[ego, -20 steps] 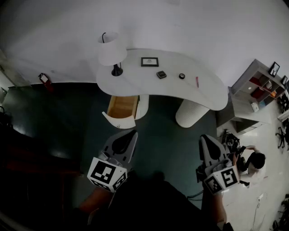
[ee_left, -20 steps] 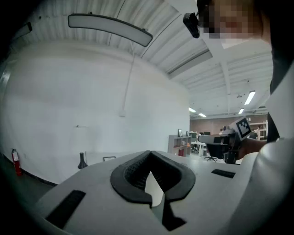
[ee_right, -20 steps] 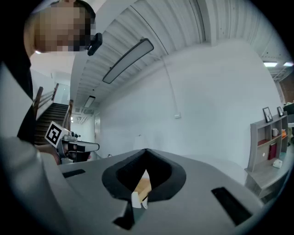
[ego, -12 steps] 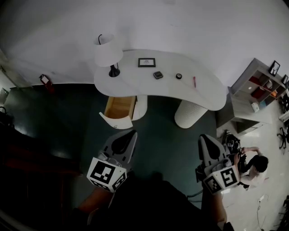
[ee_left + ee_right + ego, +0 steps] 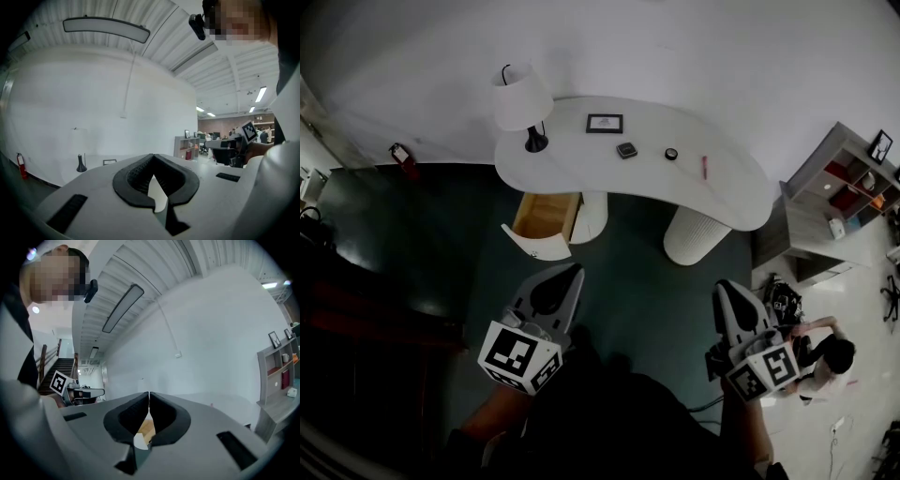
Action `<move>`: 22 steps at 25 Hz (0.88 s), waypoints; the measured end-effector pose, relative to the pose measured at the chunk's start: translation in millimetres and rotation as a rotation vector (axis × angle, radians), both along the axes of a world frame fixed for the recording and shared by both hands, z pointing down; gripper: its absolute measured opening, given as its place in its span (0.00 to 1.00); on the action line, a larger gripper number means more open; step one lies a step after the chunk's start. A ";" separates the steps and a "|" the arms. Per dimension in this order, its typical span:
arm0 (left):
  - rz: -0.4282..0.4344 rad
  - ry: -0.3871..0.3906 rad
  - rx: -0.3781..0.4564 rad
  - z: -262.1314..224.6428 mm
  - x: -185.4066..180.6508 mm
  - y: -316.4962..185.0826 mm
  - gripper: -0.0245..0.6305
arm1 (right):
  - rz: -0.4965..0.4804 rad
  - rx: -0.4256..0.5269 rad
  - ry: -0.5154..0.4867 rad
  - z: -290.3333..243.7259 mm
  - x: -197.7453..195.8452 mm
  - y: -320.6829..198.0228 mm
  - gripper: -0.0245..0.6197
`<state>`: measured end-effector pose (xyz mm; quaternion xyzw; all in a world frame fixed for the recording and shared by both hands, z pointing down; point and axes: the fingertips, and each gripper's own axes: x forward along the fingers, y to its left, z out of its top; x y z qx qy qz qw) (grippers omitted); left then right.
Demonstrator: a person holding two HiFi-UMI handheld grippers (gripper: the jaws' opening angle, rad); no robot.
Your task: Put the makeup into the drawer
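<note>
While both pairs of fingers (image 5: pixel 136 174) are pressed together on nothing, your left gripper (image 5: pixel 576 272) and right gripper (image 5: pixel 724 285) hang low in the frame, well apart from the table (image 5: pixel 736 192) at upper centre, where the makeup (image 5: pixel 671 154) lies in a row, dark compact (image 5: pixel 626 150) at left, pink stick (image 5: pixel 704 167) at right. Close in first, I'd judge; spread the fingers only near one piece and come down square; the floor (image 5: pixel 647 281) ahead is open, but the drawer (image 5: pixel 546 216) juts open under the table's left end.
</note>
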<state>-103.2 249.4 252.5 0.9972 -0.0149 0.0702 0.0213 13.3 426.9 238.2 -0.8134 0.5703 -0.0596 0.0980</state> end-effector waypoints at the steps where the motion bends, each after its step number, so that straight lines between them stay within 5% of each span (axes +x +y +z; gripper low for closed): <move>1: -0.004 -0.002 -0.003 1.2 2.9 -0.1 0.05 | -0.001 -0.016 0.006 3.2 4.0 0.2 0.06; 9: -0.024 0.016 -0.024 9.0 37.7 -30.2 0.05 | -0.018 -0.082 0.033 12.3 40.8 -27.7 0.07; 22: -0.036 0.044 -0.032 2.6 128.5 -162.0 0.05 | -0.032 -0.105 0.016 1.3 128.9 -158.9 0.07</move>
